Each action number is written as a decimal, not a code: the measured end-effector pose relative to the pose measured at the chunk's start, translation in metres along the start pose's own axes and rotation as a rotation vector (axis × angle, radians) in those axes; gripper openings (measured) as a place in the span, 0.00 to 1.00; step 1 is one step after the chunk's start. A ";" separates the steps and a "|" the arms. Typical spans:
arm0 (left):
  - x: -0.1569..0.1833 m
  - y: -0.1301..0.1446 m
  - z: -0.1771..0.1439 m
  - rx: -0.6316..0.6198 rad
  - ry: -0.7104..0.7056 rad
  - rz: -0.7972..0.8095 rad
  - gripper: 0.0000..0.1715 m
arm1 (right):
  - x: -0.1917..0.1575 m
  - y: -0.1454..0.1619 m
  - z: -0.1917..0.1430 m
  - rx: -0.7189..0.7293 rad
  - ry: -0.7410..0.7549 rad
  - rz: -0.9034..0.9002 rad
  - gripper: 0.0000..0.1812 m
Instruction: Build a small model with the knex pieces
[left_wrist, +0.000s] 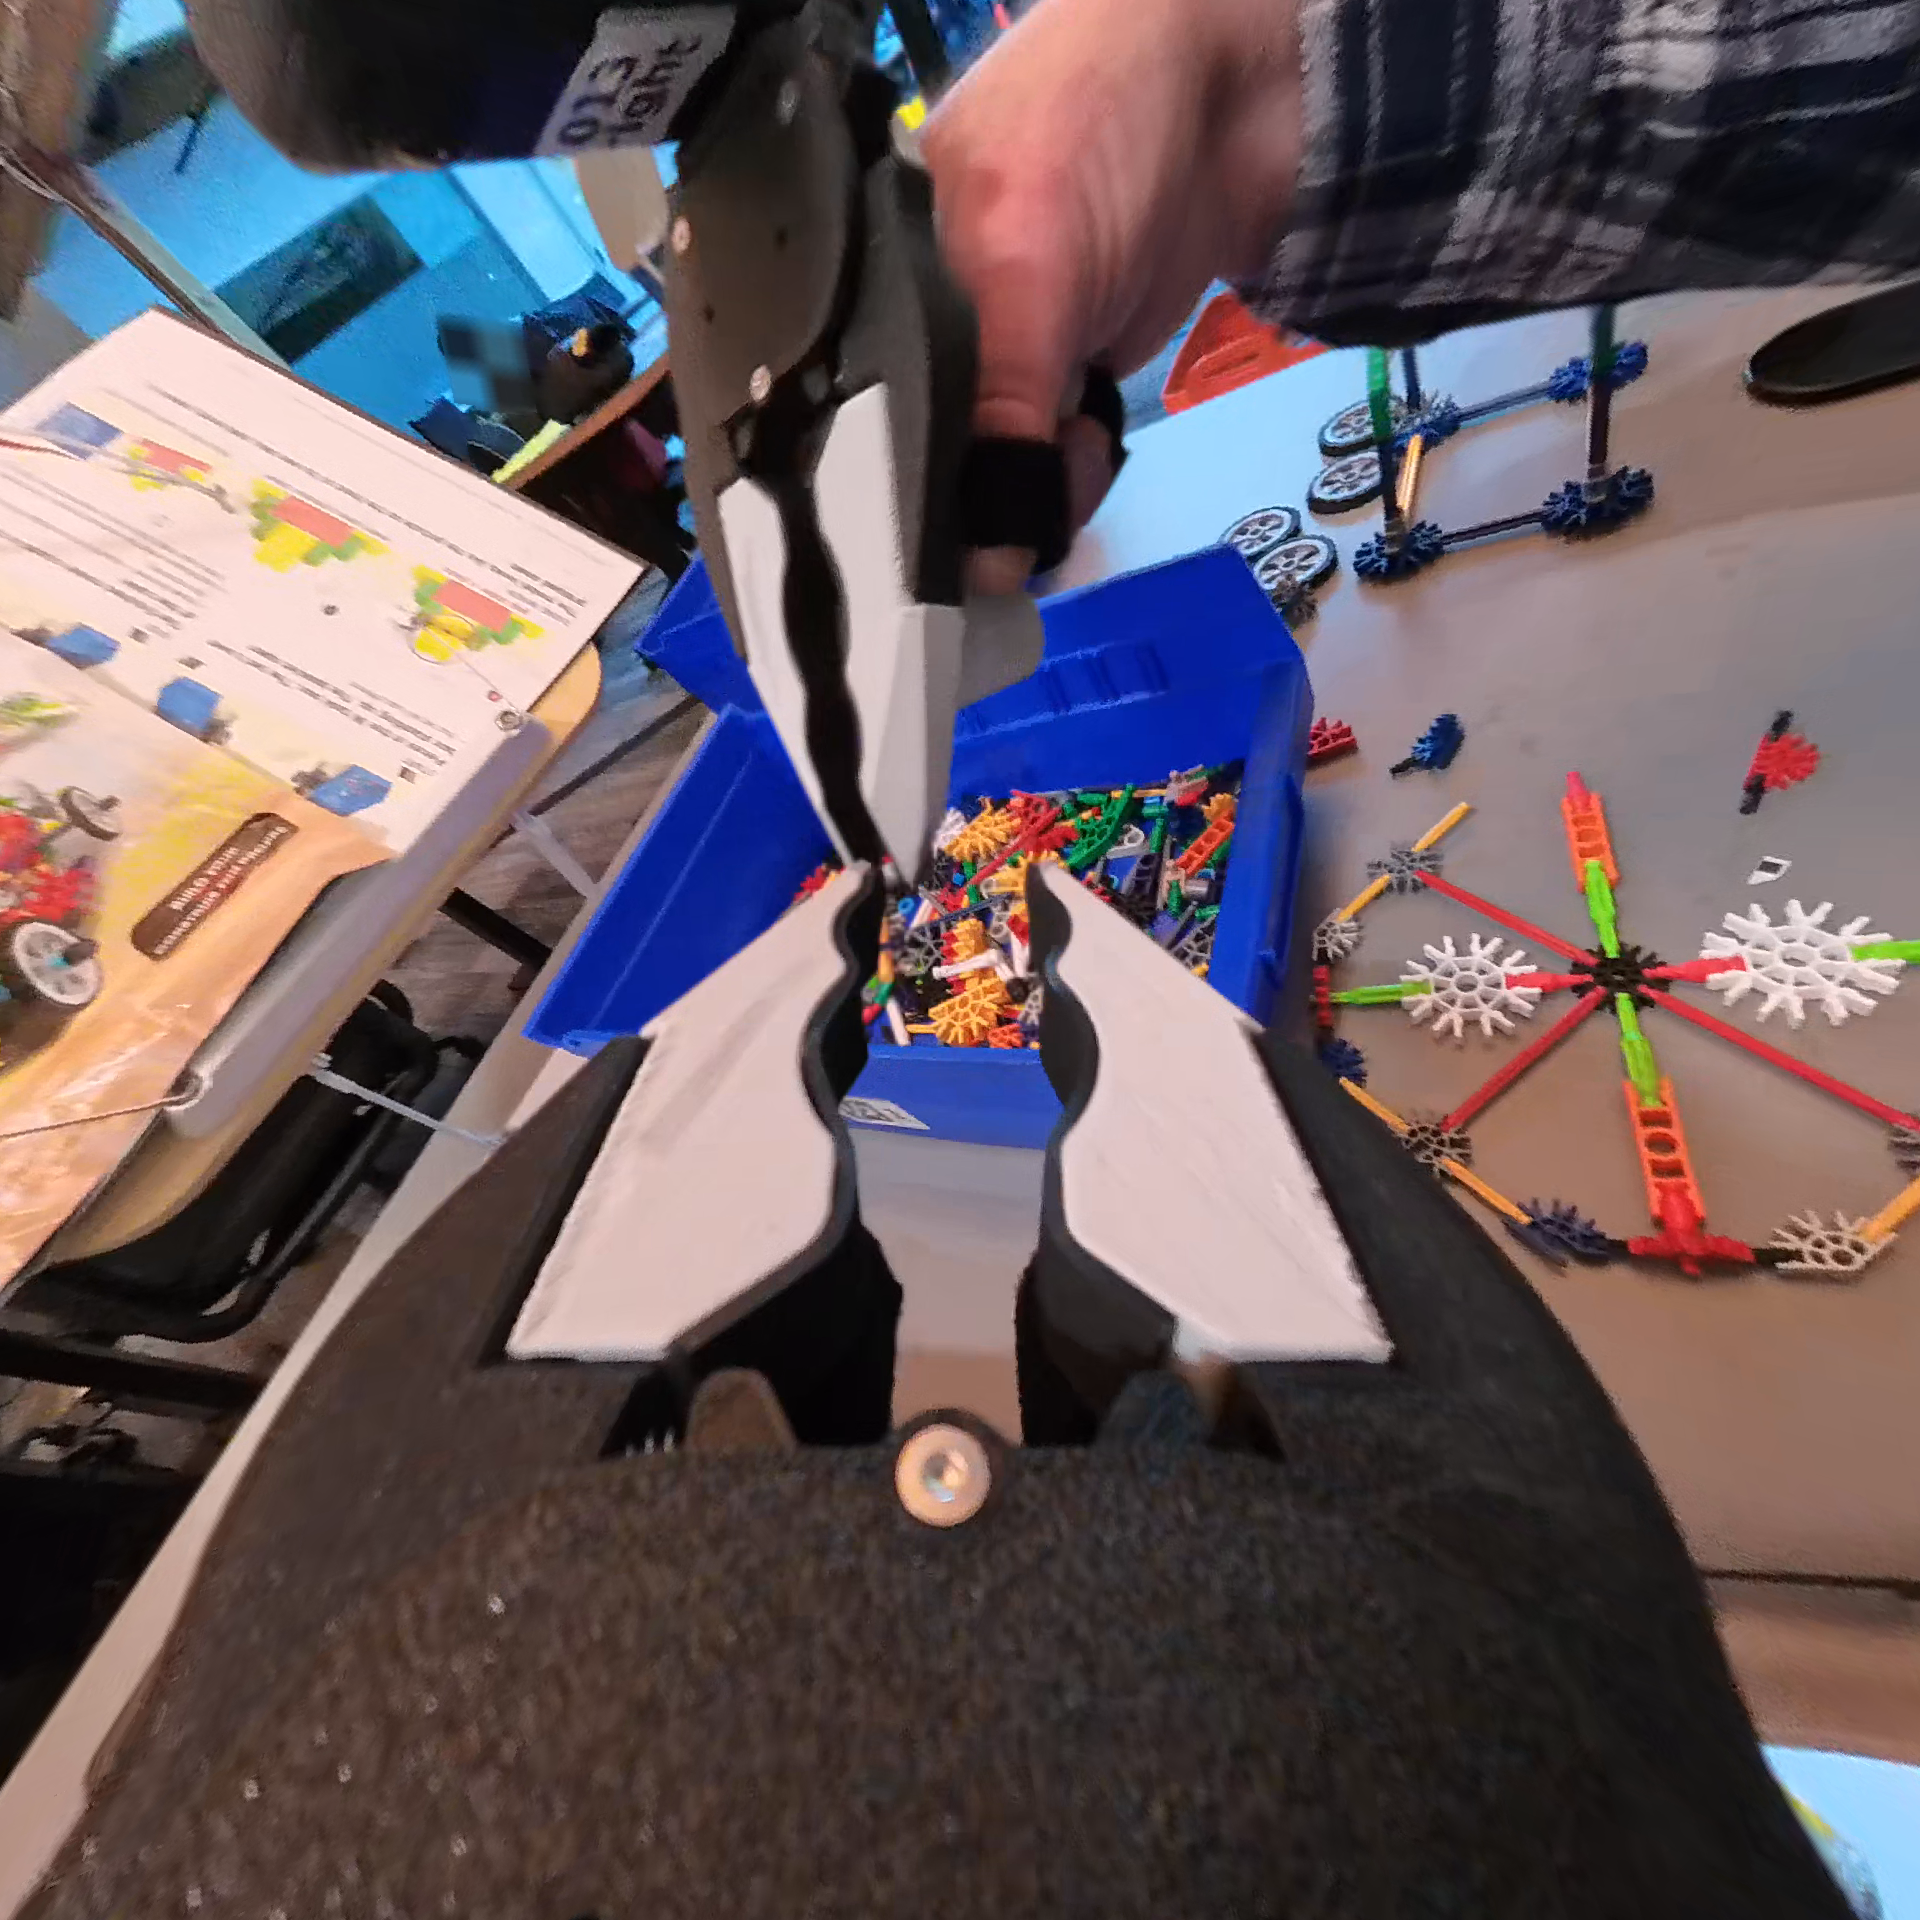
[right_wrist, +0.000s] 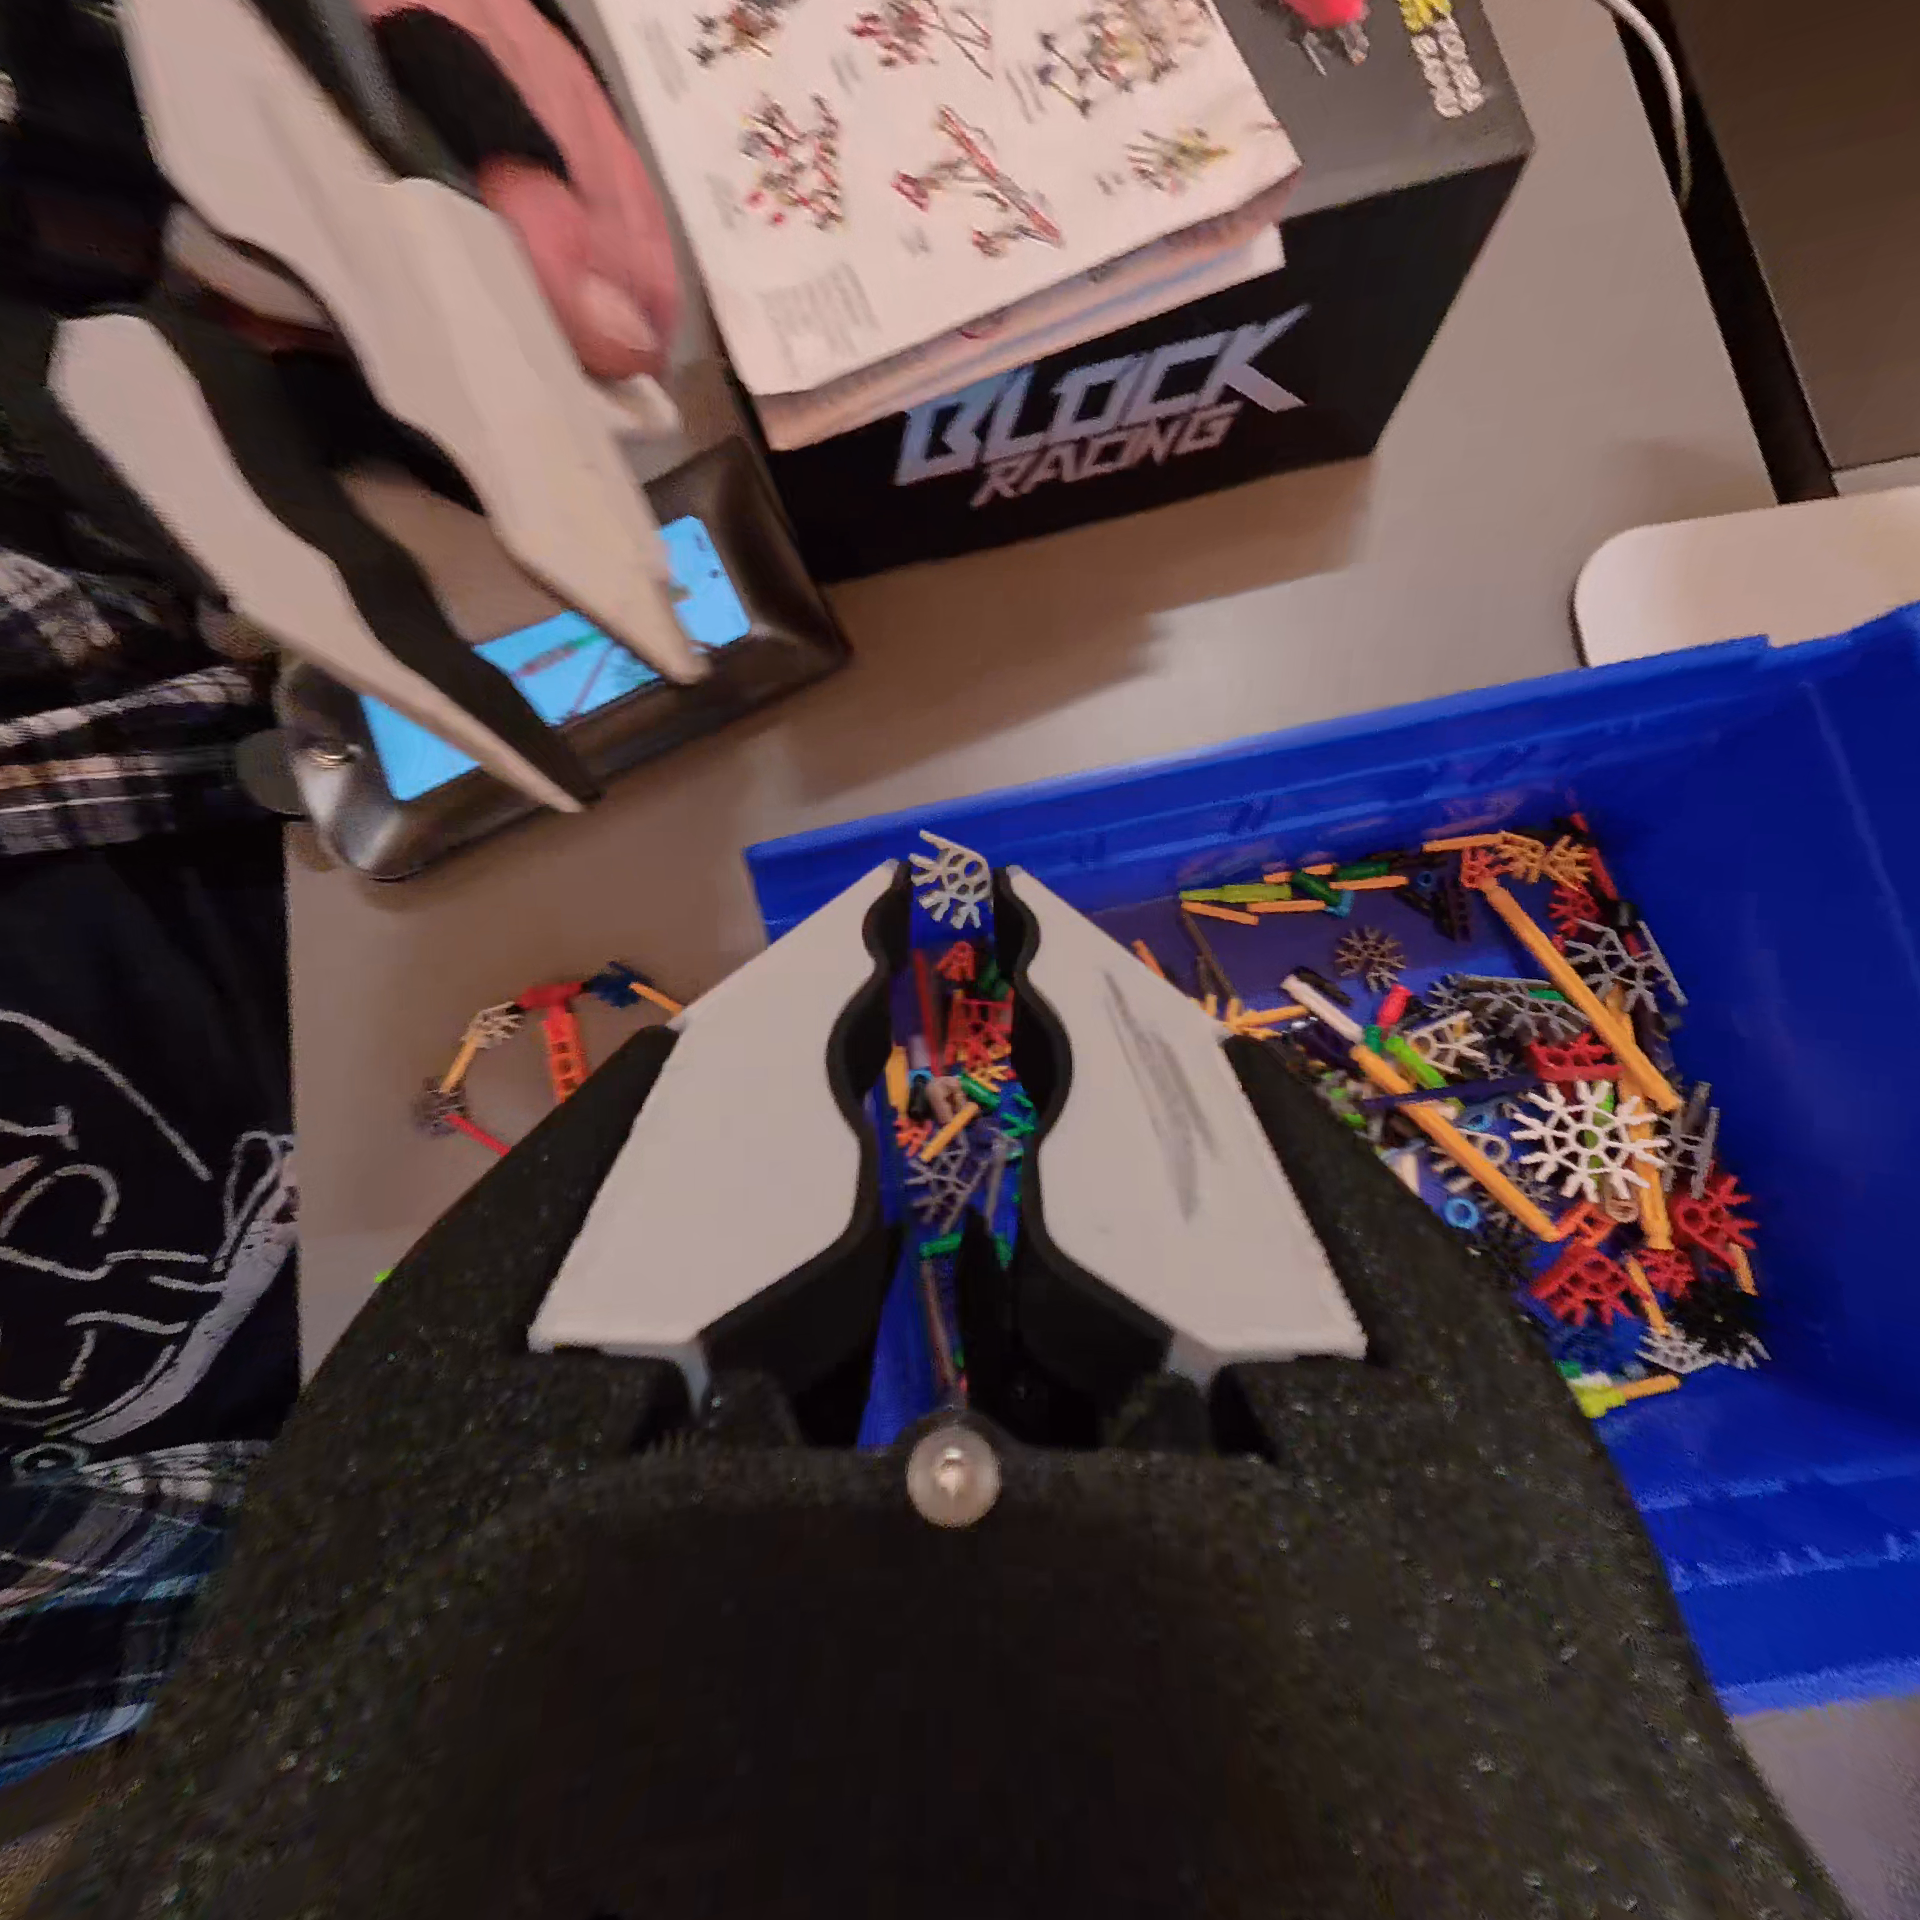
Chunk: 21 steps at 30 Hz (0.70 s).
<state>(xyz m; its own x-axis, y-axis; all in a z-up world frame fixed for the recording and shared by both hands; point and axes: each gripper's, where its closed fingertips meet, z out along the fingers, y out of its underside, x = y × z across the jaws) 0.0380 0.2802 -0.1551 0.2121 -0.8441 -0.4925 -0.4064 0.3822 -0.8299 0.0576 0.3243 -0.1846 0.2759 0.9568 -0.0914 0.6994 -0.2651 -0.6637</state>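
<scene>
A small grey-white snowflake connector (right_wrist: 951, 881) sits pinched upright above the blue bin (right_wrist: 1766, 748).

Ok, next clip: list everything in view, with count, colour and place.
bin: one, blue, on the table, beneath both tools.
loose building pieces: many, mixed colours, inside the bin.
snowflake piece: one, pale grey, pinched at the right tool's tips.
wheel-shaped build: one, red, orange, green and white, flat on the table beside the bin.
frame with wheels: one, blue and black, farther back on the table.
box: one, black, behind the bin.
instruction sheets: a stack, white, on the box.
phone: one, lit screen, propped near the box.
left tool: open, over the bin.
right tool: shut on the snowflake piece.
hand: one, gripping the right tool.
</scene>
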 end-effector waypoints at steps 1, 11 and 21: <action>-0.001 -0.002 0.000 0.006 -0.012 0.010 0.15 | -0.008 -0.001 -0.002 0.009 -0.007 -0.001 0.08; 0.008 -0.015 0.000 0.040 -0.062 0.157 0.18 | -0.061 0.002 -0.012 0.082 -0.108 0.047 0.08; 0.053 -0.031 0.014 0.054 0.003 0.392 0.16 | -0.081 0.025 -0.021 0.102 -0.216 0.114 0.08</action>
<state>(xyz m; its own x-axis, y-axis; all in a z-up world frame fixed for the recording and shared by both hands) 0.0747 0.2293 -0.1589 0.0472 -0.6316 -0.7739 -0.4086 0.6947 -0.5919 0.0666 0.2372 -0.1784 0.1948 0.9275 -0.3191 0.5989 -0.3701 -0.7102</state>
